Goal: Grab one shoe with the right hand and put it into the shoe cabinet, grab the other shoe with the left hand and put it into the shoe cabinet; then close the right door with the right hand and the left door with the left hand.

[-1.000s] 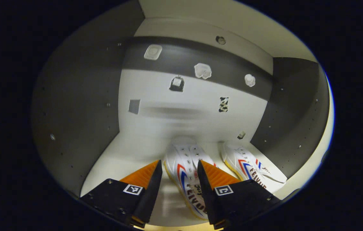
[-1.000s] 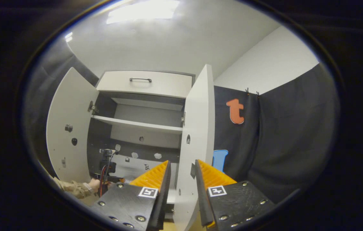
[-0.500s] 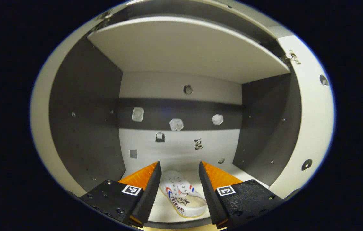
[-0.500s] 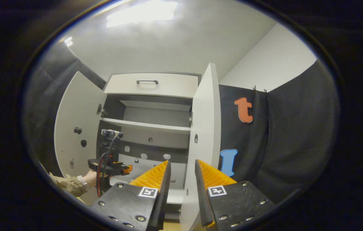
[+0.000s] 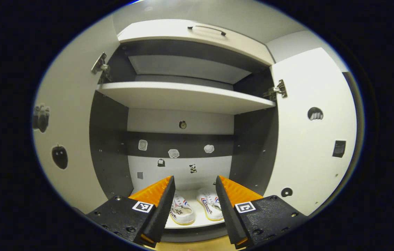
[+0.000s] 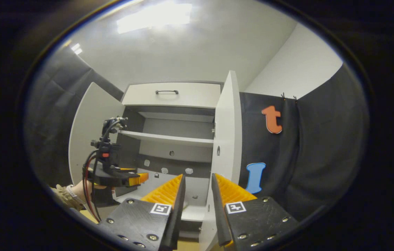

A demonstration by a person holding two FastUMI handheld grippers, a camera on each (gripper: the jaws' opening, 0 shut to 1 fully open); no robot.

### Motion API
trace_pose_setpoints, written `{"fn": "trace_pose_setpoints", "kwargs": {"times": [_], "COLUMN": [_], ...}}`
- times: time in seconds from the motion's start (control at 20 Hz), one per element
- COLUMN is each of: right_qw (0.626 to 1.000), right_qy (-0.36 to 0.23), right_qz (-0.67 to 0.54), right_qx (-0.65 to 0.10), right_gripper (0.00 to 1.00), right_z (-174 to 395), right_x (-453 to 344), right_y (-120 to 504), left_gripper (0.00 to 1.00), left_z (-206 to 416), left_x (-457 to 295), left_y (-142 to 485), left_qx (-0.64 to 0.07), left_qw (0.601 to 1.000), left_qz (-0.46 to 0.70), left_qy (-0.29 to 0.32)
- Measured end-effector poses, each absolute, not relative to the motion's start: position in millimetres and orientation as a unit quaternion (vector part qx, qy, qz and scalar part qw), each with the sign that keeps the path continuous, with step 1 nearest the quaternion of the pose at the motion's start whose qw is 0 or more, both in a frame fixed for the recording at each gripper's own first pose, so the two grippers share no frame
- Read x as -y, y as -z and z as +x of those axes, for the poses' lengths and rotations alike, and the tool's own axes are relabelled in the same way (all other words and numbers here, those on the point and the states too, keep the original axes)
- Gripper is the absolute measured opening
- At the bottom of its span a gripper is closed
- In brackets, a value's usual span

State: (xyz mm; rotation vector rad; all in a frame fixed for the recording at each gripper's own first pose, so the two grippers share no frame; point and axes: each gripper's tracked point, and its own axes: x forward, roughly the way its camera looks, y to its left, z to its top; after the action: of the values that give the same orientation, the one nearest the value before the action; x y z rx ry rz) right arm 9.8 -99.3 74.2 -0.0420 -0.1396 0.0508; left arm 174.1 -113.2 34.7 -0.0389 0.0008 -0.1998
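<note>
Left gripper view: both shoes (image 5: 197,209) side by side on the cabinet (image 5: 183,96) floor, under the shelf; placing looks done. Left gripper (image 5: 192,205) outside the cabinet, jaws apart, empty. Both doors open.

Right gripper view: right gripper (image 6: 197,200) jaws apart astride the right door (image 6: 226,139) edge, not clamped. Left door (image 6: 89,132) open beyond. Closing both remains. Booth cloth right of the cabinet, white ceiling above.

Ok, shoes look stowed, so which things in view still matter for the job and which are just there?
Job:
- left shoe and right shoe, side by side on the cabinet floor
- left door, open
- right door, open
- left gripper, open
- right gripper, open, at the right door's edge

Just there:
- middle shelf
- top drawer
- stickers on the back wall
</note>
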Motion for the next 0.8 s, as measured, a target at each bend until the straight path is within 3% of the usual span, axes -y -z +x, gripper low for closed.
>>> {"fn": "trace_pose_setpoints", "kwargs": {"times": [0.1,0.25,0.4,0.45,0.5,0.55,0.6,0.65,0.7,0.8], "right_qw": [0.997,0.997,0.997,0.997,0.997,0.997,0.997,0.997,0.997,0.998], "right_qy": [-0.03,-0.033,-0.035,-0.037,-0.037,-0.037,-0.037,-0.039,-0.041,-0.039], "right_qz": [-0.017,-0.012,-0.01,-0.011,-0.011,-0.01,-0.008,-0.004,-0.002,0.002], "right_qx": [0.068,0.066,0.063,0.062,0.062,0.062,0.062,0.062,0.061,0.057], "right_gripper": [0.42,0.39,0.48,0.48,0.52,0.58,0.55,0.59,0.73,0.87], "right_z": [7,2,-2,-5,-5,-6,-7,-8,-9,-8], "right_x": [101,104,108,108,108,109,110,110,111,114], "right_y": [-73,-72,-69,-69,-68,-69,-68,-67,-66,-63], "left_gripper": [0.64,0.76,0.79,0.87,0.82,0.88,0.9,0.92,0.96,0.96], "left_z": [148,117,90,82,75,69,64,61,53,46], "left_x": [119,125,125,124,123,118,113,110,109,106], "left_y": [-41,-42,-38,-38,-40,-42,-45,-47,-46,-44], "left_qx": [0.01,0.01,0.0,-0.001,0.001,0.006,0.012,0.015,0.016,0.012], "left_qw": [0.994,0.994,0.995,0.994,0.995,0.995,0.996,0.996,0.997,0.998], "left_qz": [-0.026,-0.035,-0.049,-0.053,-0.055,-0.056,-0.055,-0.054,-0.051,-0.042], "left_qy": [0.103,0.099,0.092,0.091,0.088,0.08,0.071,0.066,0.062,0.054]}}
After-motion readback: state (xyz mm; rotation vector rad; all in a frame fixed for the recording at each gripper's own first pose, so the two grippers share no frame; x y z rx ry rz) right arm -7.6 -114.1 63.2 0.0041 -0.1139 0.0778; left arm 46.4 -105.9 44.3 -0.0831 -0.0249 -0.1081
